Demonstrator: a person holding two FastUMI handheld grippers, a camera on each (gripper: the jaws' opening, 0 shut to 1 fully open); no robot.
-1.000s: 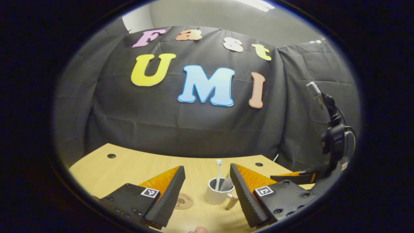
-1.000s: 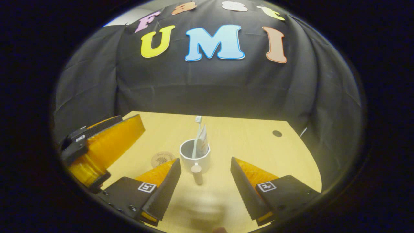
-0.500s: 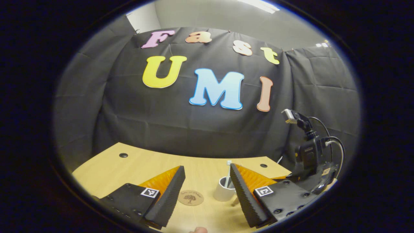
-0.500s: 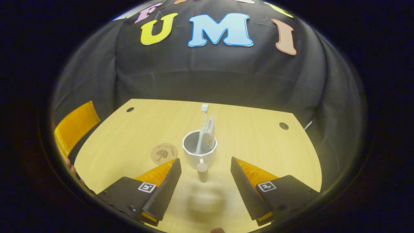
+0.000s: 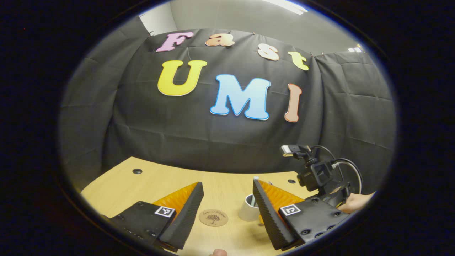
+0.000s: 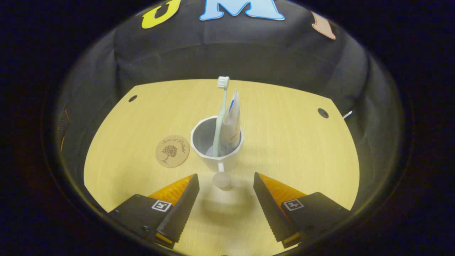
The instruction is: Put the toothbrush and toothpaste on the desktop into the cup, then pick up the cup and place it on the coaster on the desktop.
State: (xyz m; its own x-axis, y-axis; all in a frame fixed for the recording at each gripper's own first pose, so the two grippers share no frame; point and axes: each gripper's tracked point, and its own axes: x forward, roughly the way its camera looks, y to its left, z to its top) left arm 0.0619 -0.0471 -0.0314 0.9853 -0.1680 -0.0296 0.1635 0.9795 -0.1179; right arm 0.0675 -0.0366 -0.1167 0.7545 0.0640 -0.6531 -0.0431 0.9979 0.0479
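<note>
A white cup [image 6: 217, 149] stands on the wooden desktop [image 6: 284, 142] with a pale green toothbrush [image 6: 220, 110] and a toothpaste tube [image 6: 231, 122] upright inside it. Its wooden handle [image 6: 221, 179] points toward my right gripper [image 6: 226, 185], which is open just short of the handle. A round cork coaster [image 6: 172, 151] lies left of the cup. In the left gripper view, the left gripper [image 5: 227, 193] is open above the near desk, with the coaster [image 5: 213, 217] between its fingers and the cup [image 5: 249, 209] partly hidden behind its right finger. The right gripper's body [image 5: 320, 177] shows farther right, held by a hand [image 5: 355, 202].
The desktop [image 5: 142, 185] has small dark cable holes [image 6: 323, 113] near its back corners. Black cloth closes the booth behind and at both sides. Bare wood lies to the right of the cup and around the coaster.
My right gripper has tilted downward and come closer to the cup, its jaws still open. The left gripper has drawn back to the left, out of the right gripper view.
</note>
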